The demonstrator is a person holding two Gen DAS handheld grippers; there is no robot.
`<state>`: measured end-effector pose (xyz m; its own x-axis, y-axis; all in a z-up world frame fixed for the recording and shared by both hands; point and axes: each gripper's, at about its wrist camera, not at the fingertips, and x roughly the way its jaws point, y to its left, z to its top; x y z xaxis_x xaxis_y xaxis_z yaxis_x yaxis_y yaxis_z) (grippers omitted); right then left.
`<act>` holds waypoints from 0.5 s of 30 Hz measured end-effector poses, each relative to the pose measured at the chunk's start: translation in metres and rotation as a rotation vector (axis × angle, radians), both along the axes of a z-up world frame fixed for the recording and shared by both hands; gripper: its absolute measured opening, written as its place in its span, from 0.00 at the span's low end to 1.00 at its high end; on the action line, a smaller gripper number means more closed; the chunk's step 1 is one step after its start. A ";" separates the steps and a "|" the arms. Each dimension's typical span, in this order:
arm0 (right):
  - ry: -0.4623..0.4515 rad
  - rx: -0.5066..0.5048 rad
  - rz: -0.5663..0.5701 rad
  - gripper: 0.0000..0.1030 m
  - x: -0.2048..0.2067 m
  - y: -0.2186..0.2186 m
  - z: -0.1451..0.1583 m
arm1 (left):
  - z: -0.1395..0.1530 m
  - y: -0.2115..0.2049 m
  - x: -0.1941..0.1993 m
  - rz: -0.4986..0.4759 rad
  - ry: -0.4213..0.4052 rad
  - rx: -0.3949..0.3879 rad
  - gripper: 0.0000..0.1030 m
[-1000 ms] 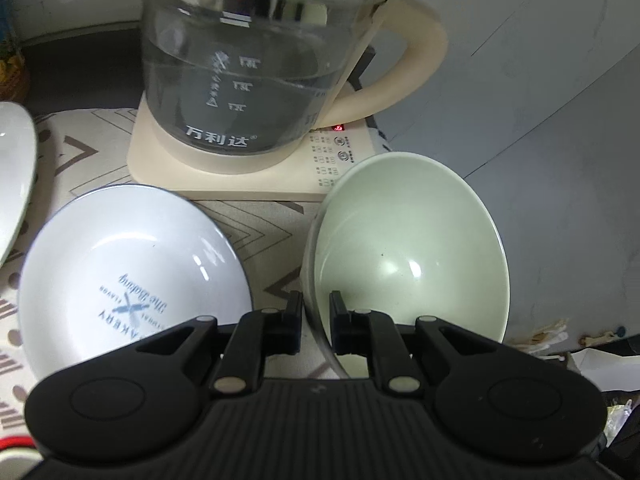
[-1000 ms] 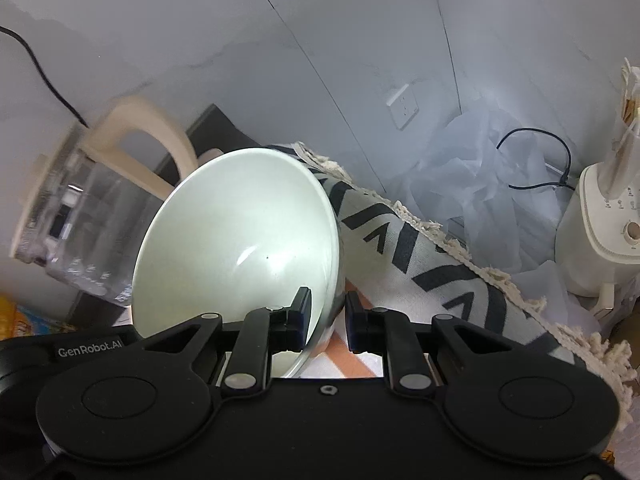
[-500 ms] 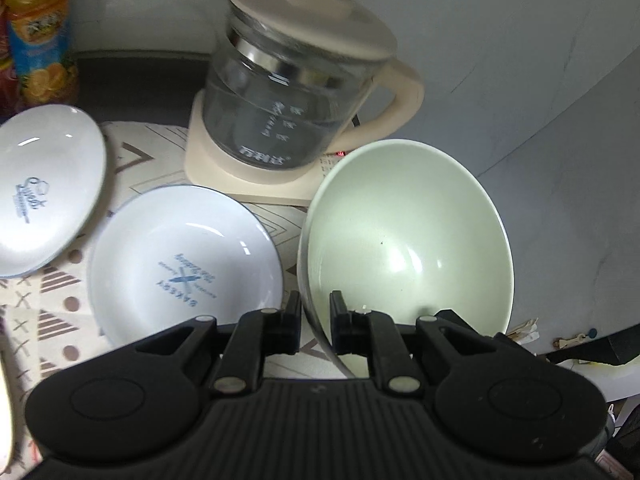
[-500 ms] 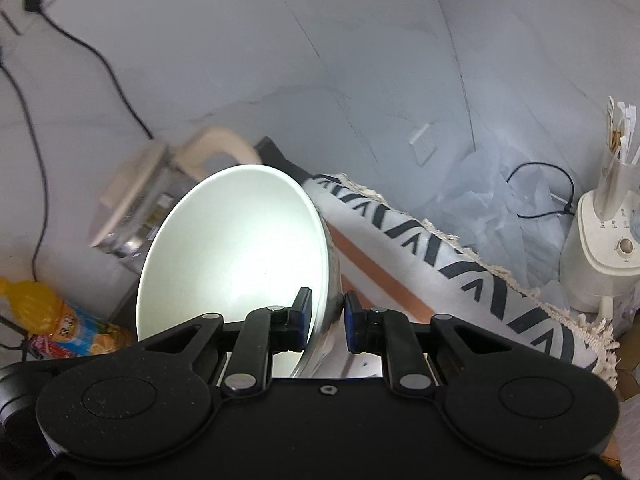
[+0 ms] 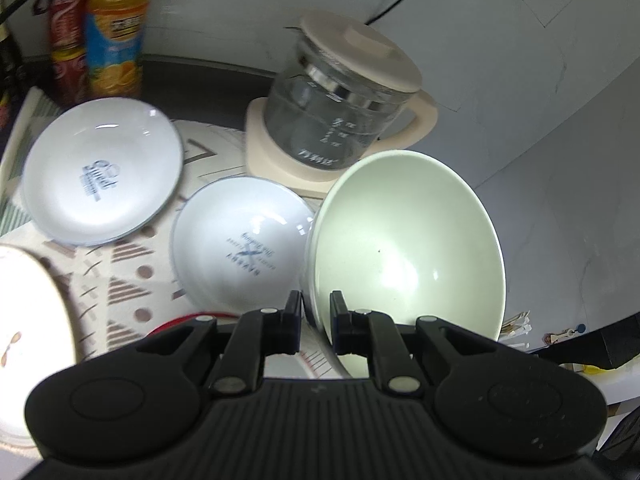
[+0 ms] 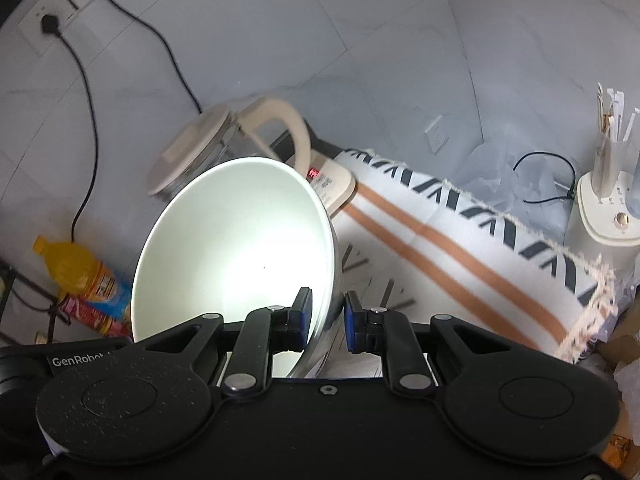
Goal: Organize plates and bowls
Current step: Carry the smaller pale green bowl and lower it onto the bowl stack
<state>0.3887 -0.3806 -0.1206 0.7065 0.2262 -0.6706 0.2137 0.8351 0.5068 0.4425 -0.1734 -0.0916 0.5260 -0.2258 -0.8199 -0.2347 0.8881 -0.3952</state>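
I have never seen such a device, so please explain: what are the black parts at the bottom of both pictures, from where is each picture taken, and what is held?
The black parts are two hand-held grippers; a person carries one in each hand. Each carries a camera looking along its fingers.

Left camera view: the left gripper pinches the rim of a pale green bowl. On the patterned cloth lie two white plates, with a glass kettle and drink bottles behind.

Right camera view: the right gripper pinches the same bowl's opposite rim. So both grippers hold one bowl, tilted.
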 end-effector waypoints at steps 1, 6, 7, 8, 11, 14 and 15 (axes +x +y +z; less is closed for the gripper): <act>0.001 -0.001 0.002 0.16 -0.004 0.003 0.001 | 0.001 0.002 -0.005 0.003 0.001 -0.001 0.12; 0.004 -0.031 0.021 0.16 -0.022 0.015 0.005 | 0.003 0.011 -0.028 0.014 0.011 -0.009 0.12; 0.009 -0.036 0.026 0.16 -0.025 0.017 0.005 | 0.002 0.013 -0.033 0.016 0.011 -0.010 0.12; 0.015 -0.040 0.033 0.16 -0.028 0.018 0.004 | 0.003 0.014 -0.036 0.019 0.013 -0.009 0.12; 0.026 -0.061 0.055 0.16 -0.036 0.023 0.003 | 0.001 0.015 -0.047 0.030 0.020 -0.009 0.13; 0.038 -0.079 0.075 0.16 -0.042 0.028 0.000 | -0.002 0.018 -0.057 0.046 0.041 -0.017 0.14; 0.042 -0.082 0.082 0.16 -0.045 0.029 -0.001 | -0.004 0.019 -0.061 0.051 0.047 -0.020 0.14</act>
